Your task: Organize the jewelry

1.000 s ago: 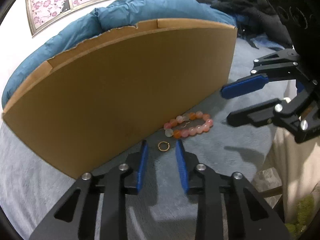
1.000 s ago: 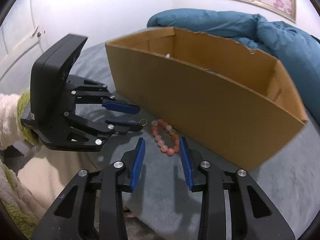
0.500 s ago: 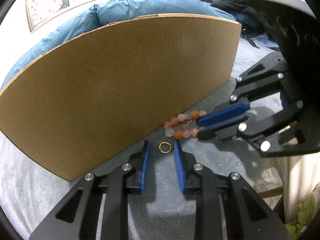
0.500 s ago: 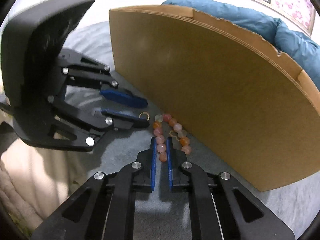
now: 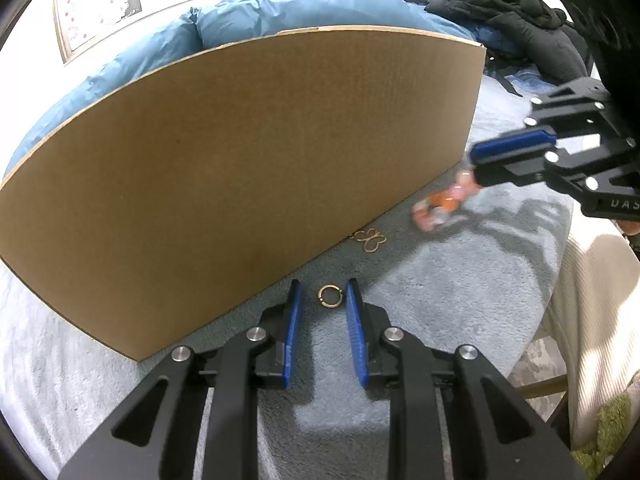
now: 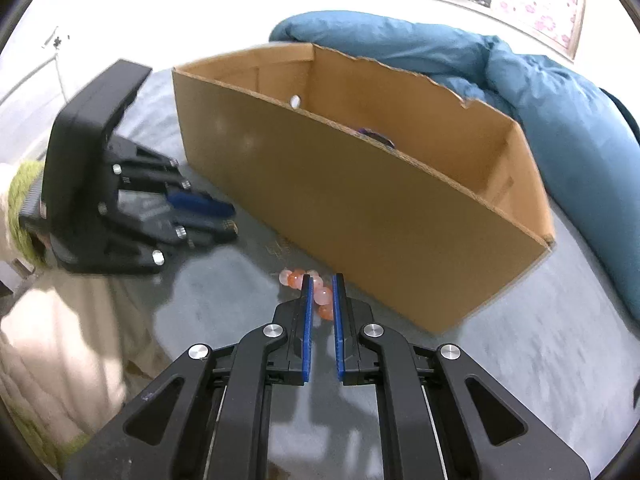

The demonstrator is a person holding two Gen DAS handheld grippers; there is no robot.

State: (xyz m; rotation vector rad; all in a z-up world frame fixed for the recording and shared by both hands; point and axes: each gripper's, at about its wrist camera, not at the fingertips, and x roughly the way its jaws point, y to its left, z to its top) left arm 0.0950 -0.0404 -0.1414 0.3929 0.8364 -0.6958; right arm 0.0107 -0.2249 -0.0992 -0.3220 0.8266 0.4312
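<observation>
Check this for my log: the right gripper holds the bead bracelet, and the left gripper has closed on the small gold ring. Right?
Not quite. The left gripper is open, its fingers either side of the small gold ring without gripping it, as the left wrist view shows. The right gripper does hold the bead bracelet.

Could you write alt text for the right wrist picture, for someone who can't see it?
Seen from behind, the right gripper has its two blue-padded fingers closed on a pink and orange bead bracelet above a grey blanket. An open cardboard box stands just beyond, the left gripper is at left, and a blue duvet lies behind.
</observation>
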